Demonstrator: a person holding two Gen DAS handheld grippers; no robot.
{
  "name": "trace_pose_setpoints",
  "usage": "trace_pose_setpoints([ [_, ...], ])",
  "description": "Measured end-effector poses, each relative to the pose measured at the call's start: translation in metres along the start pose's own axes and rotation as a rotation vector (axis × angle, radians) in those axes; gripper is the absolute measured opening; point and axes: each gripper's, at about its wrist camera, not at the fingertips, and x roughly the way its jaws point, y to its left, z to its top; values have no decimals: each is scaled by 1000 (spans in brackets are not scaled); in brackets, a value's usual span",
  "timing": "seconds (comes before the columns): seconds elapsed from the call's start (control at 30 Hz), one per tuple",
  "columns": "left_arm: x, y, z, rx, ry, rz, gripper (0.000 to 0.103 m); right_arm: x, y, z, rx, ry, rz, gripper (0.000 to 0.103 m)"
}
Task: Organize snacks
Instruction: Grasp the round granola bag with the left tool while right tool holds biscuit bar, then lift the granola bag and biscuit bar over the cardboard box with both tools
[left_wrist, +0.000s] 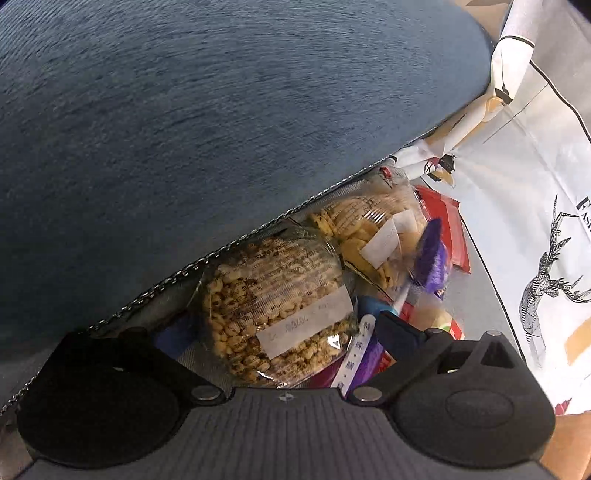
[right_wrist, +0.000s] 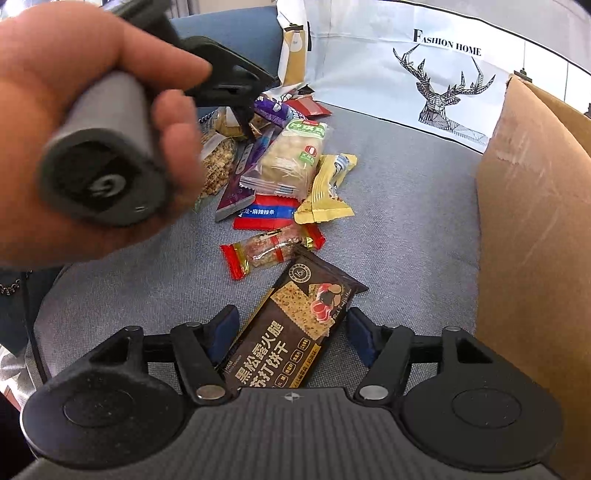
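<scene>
A pile of wrapped snacks lies on a grey cushion (right_wrist: 406, 206). In the right wrist view my right gripper (right_wrist: 291, 334) is open, its blue pads either side of a dark brown cracker packet (right_wrist: 291, 332) that lies flat. Beyond are a red-ended bar (right_wrist: 271, 251), a yellow packet (right_wrist: 327, 188), a green-labelled clear packet (right_wrist: 291, 158) and a purple sachet (right_wrist: 240, 184). In the left wrist view my left gripper (left_wrist: 291, 328) hangs open over a clear bag of puffed grains (left_wrist: 280, 306). A second clear bag (left_wrist: 369, 236) and a purple wrapper (left_wrist: 432, 258) lie behind it.
A cardboard box (right_wrist: 535, 258) stands at the right. A white cloth with a deer print (right_wrist: 450, 81) covers the back. A blue cushion (left_wrist: 221, 129) with a zip edge rises beside the pile. The person's hand (right_wrist: 74, 110) holds the left gripper's handle.
</scene>
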Motion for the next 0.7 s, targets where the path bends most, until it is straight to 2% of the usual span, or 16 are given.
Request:
trace_pose_setpoints([
  [0.07, -2, -2, -2, 11, -11, 29, 93, 1, 0, 1, 1, 1, 0, 69],
  [0.13, -4, -3, -3, 17, -18, 26, 86, 2, 1, 1, -2, 0, -1, 69],
  [0.27, -13, 9, -2, 24, -11, -15, 85, 1, 2, -1, -6, -6, -2, 68],
  [0.37, -26, 18, -3, 58, 16, -45, 85, -2, 0, -2, 4, -14, -6, 59],
  [0.47, -41, 22, -10, 136, 40, -100, 85, -4, -2, -2, 19, -25, -5, 49],
  [0.57, -56, 26, -19, 259, 59, -147, 85, -4, -3, -2, 25, -32, -6, 46],
  [0.7, -63, 33, -48, 378, 163, -180, 85, -5, -2, -3, 18, -36, -12, 43],
])
